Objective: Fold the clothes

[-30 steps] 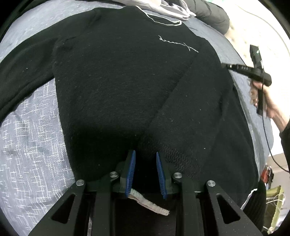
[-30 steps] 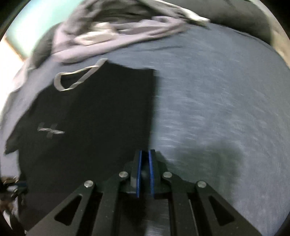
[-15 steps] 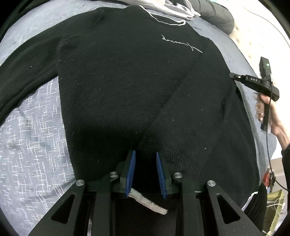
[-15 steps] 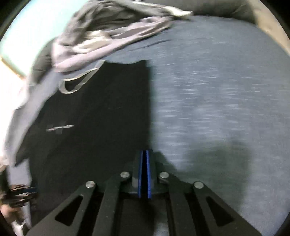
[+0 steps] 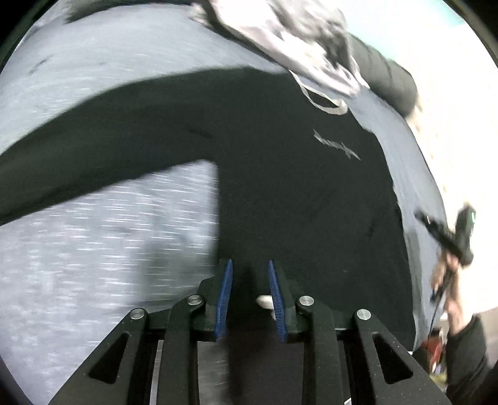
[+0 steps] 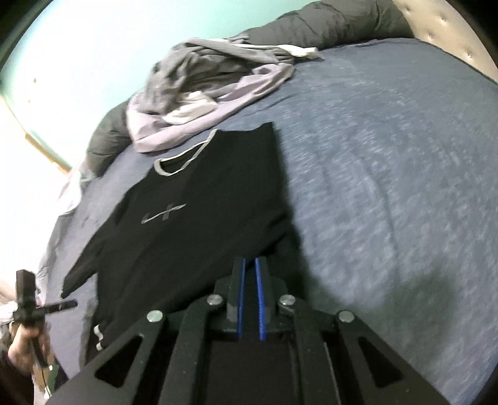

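Observation:
A black sweatshirt with a pale-trimmed collar and a small script logo lies on a grey bed. One sleeve stretches out to the left. My left gripper is shut on the hem, with black cloth and a white label between the blue pads. In the right wrist view the sweatshirt has a straight right edge that runs down to my right gripper. That gripper is shut, with dark cloth in the narrow slit between its pads.
A heap of grey and lilac clothes lies beyond the collar, with a dark rolled duvet and a tufted headboard behind. At the bed's edge a person's hand holds a thin black cross-shaped device, also seen at lower left.
Both grippers have moved together with the hem still in them, and both views are blurred. The left view has swung so the outstretched sleeve, more bed and the clothes heap now show.

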Demonstrator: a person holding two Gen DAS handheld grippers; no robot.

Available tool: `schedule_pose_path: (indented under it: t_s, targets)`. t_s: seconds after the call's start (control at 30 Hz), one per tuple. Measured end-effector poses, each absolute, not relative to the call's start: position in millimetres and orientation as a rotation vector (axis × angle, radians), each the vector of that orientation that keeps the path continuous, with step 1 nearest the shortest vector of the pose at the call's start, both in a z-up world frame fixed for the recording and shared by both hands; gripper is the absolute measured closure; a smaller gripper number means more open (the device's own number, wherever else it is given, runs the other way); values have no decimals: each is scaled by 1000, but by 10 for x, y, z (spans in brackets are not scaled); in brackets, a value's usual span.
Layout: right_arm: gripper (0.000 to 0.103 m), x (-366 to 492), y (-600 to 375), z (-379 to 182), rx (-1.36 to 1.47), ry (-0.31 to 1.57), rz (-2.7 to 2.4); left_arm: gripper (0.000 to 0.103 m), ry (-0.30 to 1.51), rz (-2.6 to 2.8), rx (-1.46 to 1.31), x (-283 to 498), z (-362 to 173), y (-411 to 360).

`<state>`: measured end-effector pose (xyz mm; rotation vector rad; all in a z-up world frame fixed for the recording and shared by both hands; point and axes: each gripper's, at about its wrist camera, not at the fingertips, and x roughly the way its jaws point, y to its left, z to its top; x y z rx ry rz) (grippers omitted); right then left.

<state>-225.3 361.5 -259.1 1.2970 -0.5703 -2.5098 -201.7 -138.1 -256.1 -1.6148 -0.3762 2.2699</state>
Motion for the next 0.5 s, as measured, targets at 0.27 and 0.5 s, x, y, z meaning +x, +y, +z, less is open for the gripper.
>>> schedule_pose_path:
  t_s: [0.27,0.5]
  targets:
    - [96,-1838,3400,-2585,1228,-592,-2451,56,-465,2498,-1701,-2184,-2539,-2561]
    - [96,-1757,3421,-2719,1270,-616,-2479,49,-706,2648,-1743,-2088,-2481,-3630]
